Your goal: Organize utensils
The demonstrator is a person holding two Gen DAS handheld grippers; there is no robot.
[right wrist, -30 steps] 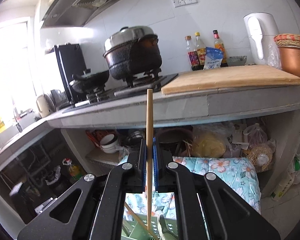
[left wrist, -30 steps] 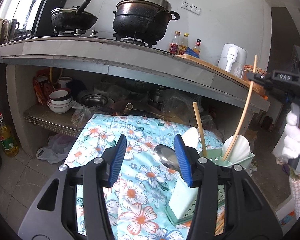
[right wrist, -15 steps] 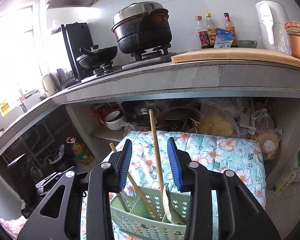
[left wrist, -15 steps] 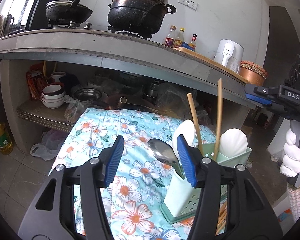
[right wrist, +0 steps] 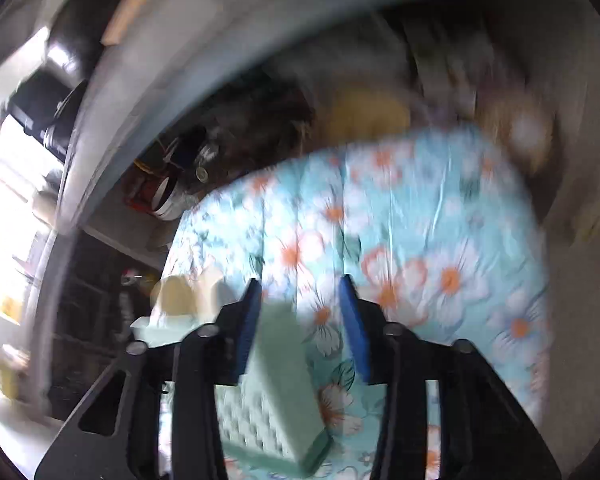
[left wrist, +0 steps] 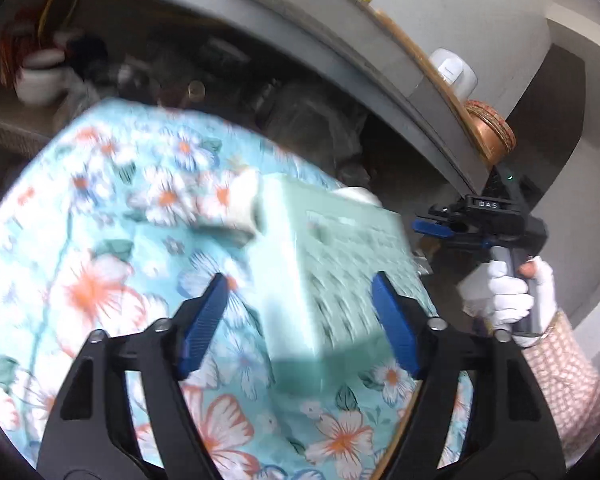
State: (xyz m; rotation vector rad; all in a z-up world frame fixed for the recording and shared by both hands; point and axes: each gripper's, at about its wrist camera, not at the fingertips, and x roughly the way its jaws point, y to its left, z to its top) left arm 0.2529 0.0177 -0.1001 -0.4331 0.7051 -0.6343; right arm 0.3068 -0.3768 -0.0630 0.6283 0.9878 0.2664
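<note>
The left gripper (left wrist: 300,320) has its two blue-padded jaws spread wide and has just been opening further; between them, seen from above, stands the corner of one pale green perforated utensil holder (left wrist: 332,264), but neither pad presses on it, so the gripper is released and holds nothing. The holder stands on one floral cloth (left wrist: 100,240), light blue with white and orange flowers, which covers the surface beneath. At the holder's far rim one white spoon-like shape (left wrist: 248,200) shows clearly and a second white shape lies behind the rim; blur keeps me from counting the utensils inside.

The right gripper (right wrist: 304,320) also stands parted, with two blue pads; its jaws opened within the last second and have since hardly changed. The edge of the same green holder (right wrist: 276,392) runs up along its left pad; whether pad and plastic touch I cannot tell for the blur, and nothing is clamped. In the left wrist view the right gripper (left wrist: 434,228) appears to the right of the holder, gripped by one white-gloved hand (left wrist: 508,296) with a patterned sleeve (left wrist: 568,380).

Beyond the cloth runs one grey counter edge (left wrist: 340,56), with one white kettle (left wrist: 454,72) and one copper-coloured bowl (left wrist: 490,132) on top. Under it one stack of white bowls (left wrist: 40,80) sits on a shelf.
</note>
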